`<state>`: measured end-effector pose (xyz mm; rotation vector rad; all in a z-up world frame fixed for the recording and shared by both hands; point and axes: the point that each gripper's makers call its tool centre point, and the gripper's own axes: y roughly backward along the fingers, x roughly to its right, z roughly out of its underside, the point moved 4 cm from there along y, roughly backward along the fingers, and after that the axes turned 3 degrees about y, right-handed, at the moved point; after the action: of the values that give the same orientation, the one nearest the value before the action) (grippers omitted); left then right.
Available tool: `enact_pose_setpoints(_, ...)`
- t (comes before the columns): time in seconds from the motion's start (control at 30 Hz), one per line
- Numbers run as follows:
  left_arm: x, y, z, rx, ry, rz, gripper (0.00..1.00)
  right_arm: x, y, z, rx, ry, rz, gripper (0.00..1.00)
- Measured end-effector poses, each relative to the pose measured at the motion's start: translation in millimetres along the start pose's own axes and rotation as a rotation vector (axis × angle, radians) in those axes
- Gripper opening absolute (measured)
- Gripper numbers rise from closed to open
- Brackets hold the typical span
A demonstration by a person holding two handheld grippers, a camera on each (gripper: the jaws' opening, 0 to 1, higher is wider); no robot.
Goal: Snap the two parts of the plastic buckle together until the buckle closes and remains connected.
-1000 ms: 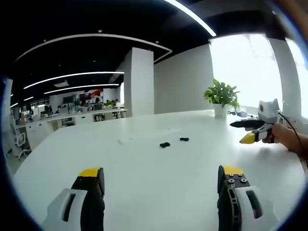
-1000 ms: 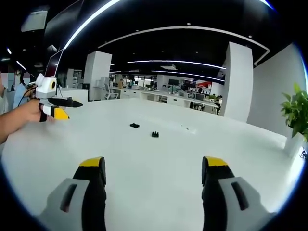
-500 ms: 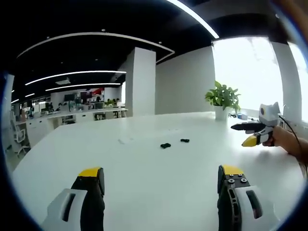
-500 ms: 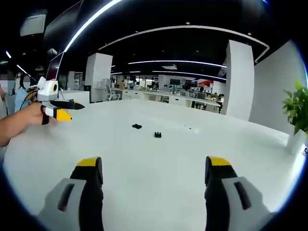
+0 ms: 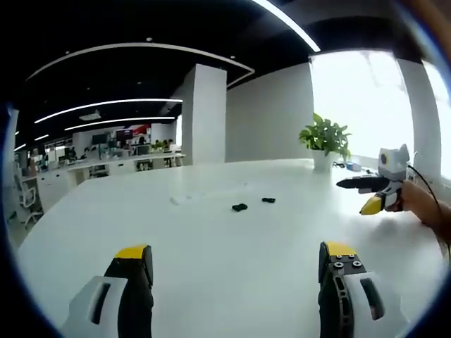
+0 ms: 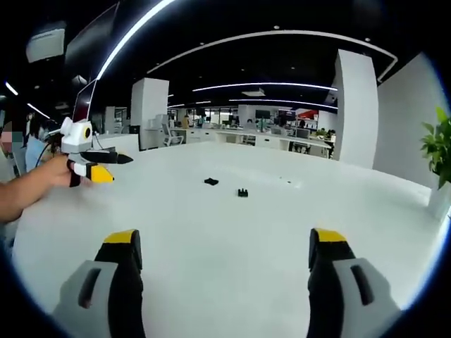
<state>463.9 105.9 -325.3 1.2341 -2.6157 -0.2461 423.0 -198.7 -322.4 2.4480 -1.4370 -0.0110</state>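
My left hand-held gripper (image 5: 236, 264) and right hand-held gripper (image 6: 224, 250) both stand jaws apart, empty, low in frame. Ahead on the white tabletop (image 5: 211, 246), mid-frame and well apart from both, lie the two buckle parts (image 5: 239, 208) (image 5: 268, 201), near each other, unjoined. I judge neither hand nearer; long axes too small to read.

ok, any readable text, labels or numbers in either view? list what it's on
None readable.
Buckle parts: small black pieces lying apart on the white table, no marking legible.
Left gripper and right gripper: yellow tips, no print visible.
Red panel in the far office: too small and blurred to read.
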Motion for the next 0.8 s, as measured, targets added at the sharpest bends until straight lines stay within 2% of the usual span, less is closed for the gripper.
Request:
enact_pose_setpoints(0.13, 2.0, 0.1, -2.2, 0.005, 0.005, 0.013, 0.99, -1.4, 0.2, -1.6, 0.004, -0.003, 0.007, 1.00)
enact_pose_setpoints(0.3, 7.3, 0.7, 2.7, -0.044, -0.057, 0.020, 0.99, -0.6, 1.6, -4.3, 0.015, -0.014, 0.011, 1.00)
enact_pose_setpoints(0.5, 16.3, 2.9, -0.7, -0.036, -0.127, 0.016, 0.99, -5.0, 8.6, -12.7, 0.031, 0.003, 0.012, 0.97)
enact_pose_setpoints(0.7, 27.9, 2.7, -1.6, -0.034, -0.071, 0.082, 0.99, -5.8, 17.8, -20.9, 0.047, 0.006, 0.023, 0.98)
enact_pose_setpoints(0.8, 28.0, 4.7, -3.2, -0.022, -0.070, 0.079, 0.99, -5.3, 14.4, -20.5, 0.061, -0.016, 0.019, 0.99)
